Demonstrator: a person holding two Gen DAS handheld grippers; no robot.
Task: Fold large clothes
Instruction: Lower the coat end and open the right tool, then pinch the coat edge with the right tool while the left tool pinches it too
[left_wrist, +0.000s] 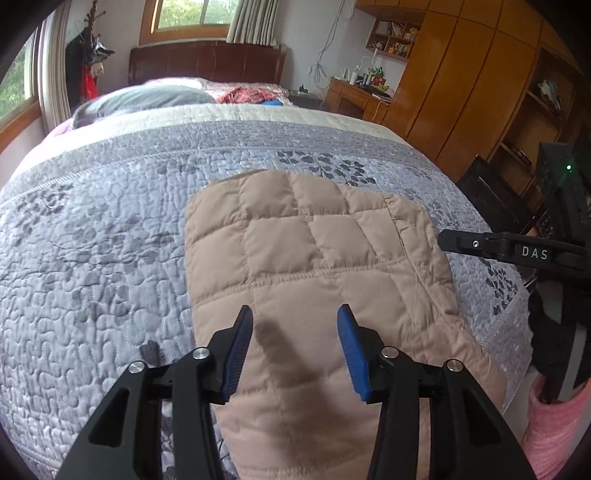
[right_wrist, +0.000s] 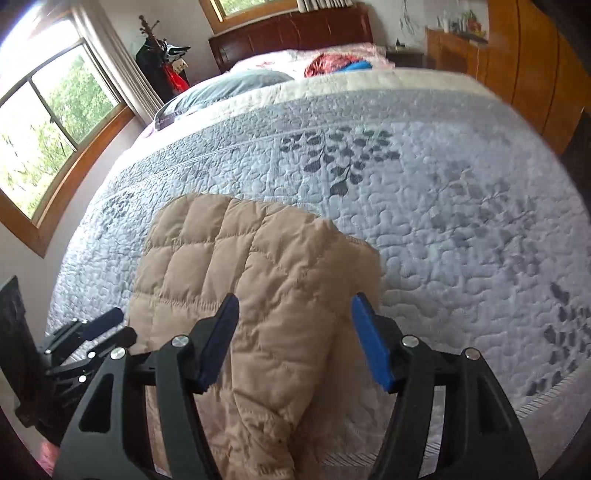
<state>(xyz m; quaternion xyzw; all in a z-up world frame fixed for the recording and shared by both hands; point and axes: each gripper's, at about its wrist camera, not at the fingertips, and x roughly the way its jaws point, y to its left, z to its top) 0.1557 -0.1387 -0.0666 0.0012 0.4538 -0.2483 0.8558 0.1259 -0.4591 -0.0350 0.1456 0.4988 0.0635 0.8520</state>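
A beige quilted jacket (left_wrist: 314, 254) lies folded on the grey-blue bedspread (left_wrist: 92, 240), hanging toward the near edge of the bed. My left gripper (left_wrist: 295, 317) hovers above its near part, blue pads apart, nothing between them. The right gripper's black finger (left_wrist: 480, 245) shows at the right edge of that view. In the right wrist view the same jacket (right_wrist: 240, 280) lies below my right gripper (right_wrist: 295, 306), whose jaws stand wide with nothing pressed between the pads. The left gripper (right_wrist: 92, 332) appears low on the left there.
The bedspread (right_wrist: 443, 206) stretches far and right of the jacket. Pillows (left_wrist: 147, 98) and a red cloth (left_wrist: 240, 94) lie by the headboard. A wooden wardrobe (left_wrist: 461, 74) and desk stand right; a window (right_wrist: 48, 122) is left. A pink sleeve (left_wrist: 554, 424) shows lower right.
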